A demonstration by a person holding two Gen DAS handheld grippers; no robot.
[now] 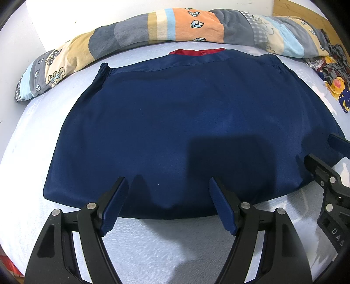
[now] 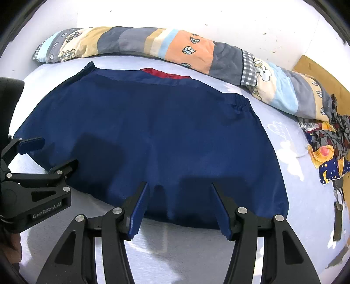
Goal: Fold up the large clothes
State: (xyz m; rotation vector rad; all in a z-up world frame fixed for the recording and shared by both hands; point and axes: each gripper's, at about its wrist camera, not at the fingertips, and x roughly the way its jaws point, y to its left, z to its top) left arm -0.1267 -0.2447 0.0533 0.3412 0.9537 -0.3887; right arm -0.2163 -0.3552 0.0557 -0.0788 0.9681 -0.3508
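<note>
Both grippers, left and right, hover empty-jawed over the garment's near hem; next, pinch it to fold.

Surface: bed with pale lilac sheet, faint white cloud print showing.
Wall: white wall running behind the bed, a few small marks on it.
Far edge: rolled patchwork quilt lying along the wall, grey, orange, beige, light blue patches, leaf prints.
Right corner: wooden board showing past the quilt; heap of printed clothes sitting beside it.
Light: bright, even, casting soft shadows on the sheet.
</note>
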